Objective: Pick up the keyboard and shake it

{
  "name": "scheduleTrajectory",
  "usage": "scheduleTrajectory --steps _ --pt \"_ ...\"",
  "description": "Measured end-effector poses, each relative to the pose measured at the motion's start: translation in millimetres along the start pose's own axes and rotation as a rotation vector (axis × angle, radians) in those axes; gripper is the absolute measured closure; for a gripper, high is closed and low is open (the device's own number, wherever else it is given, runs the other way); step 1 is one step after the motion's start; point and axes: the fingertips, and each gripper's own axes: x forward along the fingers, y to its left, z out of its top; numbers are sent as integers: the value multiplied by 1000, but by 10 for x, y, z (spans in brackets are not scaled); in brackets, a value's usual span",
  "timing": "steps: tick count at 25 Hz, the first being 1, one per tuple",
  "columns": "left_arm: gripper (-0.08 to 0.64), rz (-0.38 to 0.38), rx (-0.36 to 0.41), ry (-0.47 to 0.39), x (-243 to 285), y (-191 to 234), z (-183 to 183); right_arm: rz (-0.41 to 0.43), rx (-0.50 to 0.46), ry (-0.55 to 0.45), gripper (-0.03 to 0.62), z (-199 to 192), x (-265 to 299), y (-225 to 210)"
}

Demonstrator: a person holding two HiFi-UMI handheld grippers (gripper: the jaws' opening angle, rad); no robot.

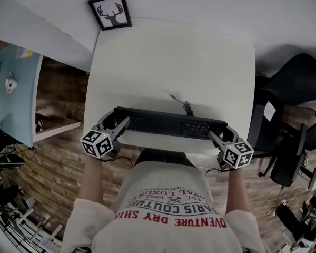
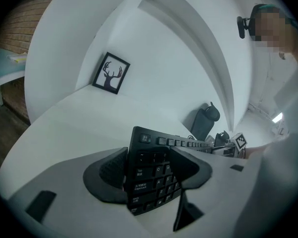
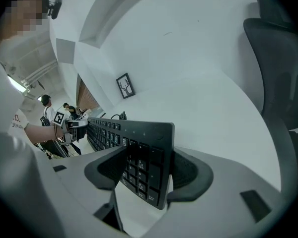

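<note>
The shirt [image 1: 171, 196] reads "DRY" upside down; a keyboard [image 2: 151, 172] key reads "Caps Lock".

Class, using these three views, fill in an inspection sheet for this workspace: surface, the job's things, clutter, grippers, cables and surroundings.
Surface: white table with rounded corners.
Job's things: black keyboard across the table's near edge; cannot tell whether it is lifted off the top.
Clutter: framed deer picture at the far left corner.
Grippers: left gripper shut on the keyboard's left end; right gripper shut on its right end.
Cables: keyboard cable bunched behind the rear edge.
Surroundings: black chair to the right, light-blue table to the left, brick-pattern floor.
</note>
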Motion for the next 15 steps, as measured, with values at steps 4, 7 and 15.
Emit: scheduleTrajectory --steps 4,7,15 --pt "295 18 -34 17 59 96 -32 6 16 18 318 30 95 -33" --pt "295 49 -43 28 120 173 -17 12 50 27 318 29 172 -52" --pt "293 101 -46 62 318 290 47 8 134 47 318 57 304 -165"
